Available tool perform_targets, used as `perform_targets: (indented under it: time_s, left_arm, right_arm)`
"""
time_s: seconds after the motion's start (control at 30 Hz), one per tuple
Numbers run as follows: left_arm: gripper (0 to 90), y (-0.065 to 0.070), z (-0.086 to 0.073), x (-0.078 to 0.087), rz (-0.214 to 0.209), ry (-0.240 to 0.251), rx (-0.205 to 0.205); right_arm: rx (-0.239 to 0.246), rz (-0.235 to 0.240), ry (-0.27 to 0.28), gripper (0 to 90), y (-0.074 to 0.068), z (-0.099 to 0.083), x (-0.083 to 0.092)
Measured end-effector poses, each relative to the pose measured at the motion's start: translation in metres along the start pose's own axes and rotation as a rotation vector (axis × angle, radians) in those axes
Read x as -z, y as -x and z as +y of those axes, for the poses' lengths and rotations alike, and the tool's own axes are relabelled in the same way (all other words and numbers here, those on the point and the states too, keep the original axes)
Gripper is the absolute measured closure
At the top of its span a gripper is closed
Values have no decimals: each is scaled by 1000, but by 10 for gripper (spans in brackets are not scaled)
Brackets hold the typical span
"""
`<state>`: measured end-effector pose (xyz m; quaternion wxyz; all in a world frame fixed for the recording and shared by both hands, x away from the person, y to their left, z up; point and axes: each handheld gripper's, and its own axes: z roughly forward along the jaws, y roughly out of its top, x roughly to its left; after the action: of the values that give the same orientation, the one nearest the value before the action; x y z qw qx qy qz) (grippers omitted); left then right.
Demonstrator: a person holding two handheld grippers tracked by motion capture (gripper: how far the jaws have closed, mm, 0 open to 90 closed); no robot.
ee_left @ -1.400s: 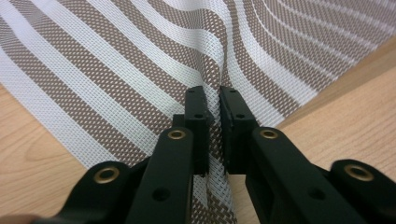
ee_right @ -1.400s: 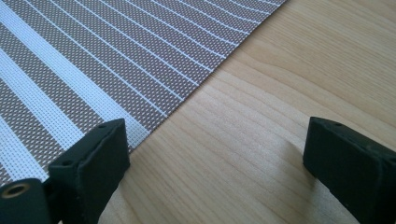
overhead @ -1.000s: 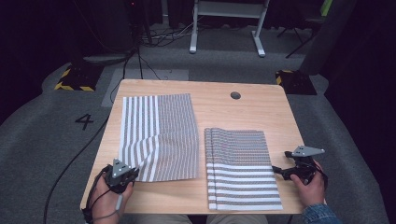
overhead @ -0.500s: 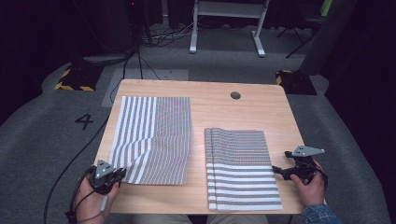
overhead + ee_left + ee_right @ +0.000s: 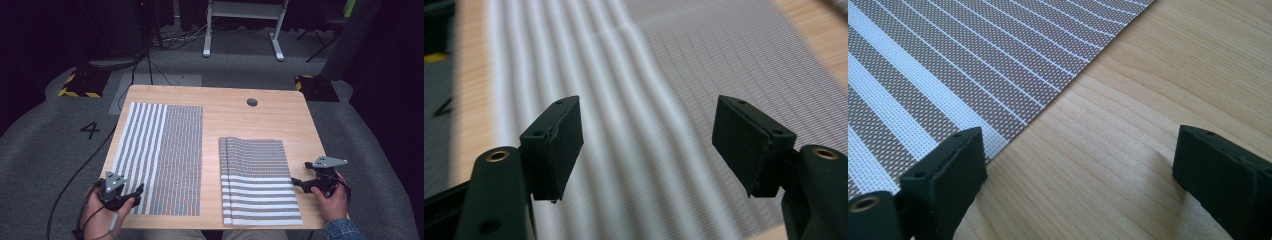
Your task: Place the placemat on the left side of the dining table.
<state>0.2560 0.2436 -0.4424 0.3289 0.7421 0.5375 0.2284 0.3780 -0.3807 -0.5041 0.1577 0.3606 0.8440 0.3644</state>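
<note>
Hovering at the desk's (image 5: 220,97) near left corner, the left gripper (image 5: 131,192) is standing with jaws just opened wide over the flat striped placemat (image 5: 165,155). Near the right edge, the right gripper (image 5: 296,183) is waiting, jaws apart, beside the placemat stack (image 5: 257,180).

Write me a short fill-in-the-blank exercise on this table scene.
1. The single mat lies flat on the ____ half of the table.
2. The left gripper has just been opening; its jaws now hold ____.
3. The right gripper sits at the right edge of the ____ of mats.
Missing words: left; nothing; stack
</note>
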Motion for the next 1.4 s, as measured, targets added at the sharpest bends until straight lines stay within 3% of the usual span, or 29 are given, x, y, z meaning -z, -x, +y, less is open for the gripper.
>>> perform_targets:
  time_s: [0.17, 0.33, 0.43, 0.5, 0.73, 0.93, 1.0, 1.4]
  left_arm:
    - [290, 29, 3, -36, -101, 26, -47]
    - [325, 46, 1, -61, -152, -13, -51]
    - [347, 53, 2, -70, -141, -49, -52]
    - [351, 54, 1, -77, -108, -107, -52]
    - [336, 58, 2, -86, -42, -70, -1]
    - [315, 53, 6, -94, -38, -44, 3]
    - [316, 49, 8, -96, -46, -38, 21]
    - [303, 43, 22, -109, -11, -57, 30]
  right_arm:
    - [0, 0, 0, 73, 0, 0, 0]
    - [0, -1, 0, 73, 0, 0, 0]
    - [1, -1, 0, 73, 0, 0, 0]
    - [1, -1, 0, 73, 0, 0, 0]
    - [1, -2, -1, 73, 0, 0, 0]
    - [0, -2, -1, 73, 0, 0, 0]
    - [0, -2, 0, 73, 0, 0, 0]
    - [0, -2, 0, 74, 0, 0, 0]
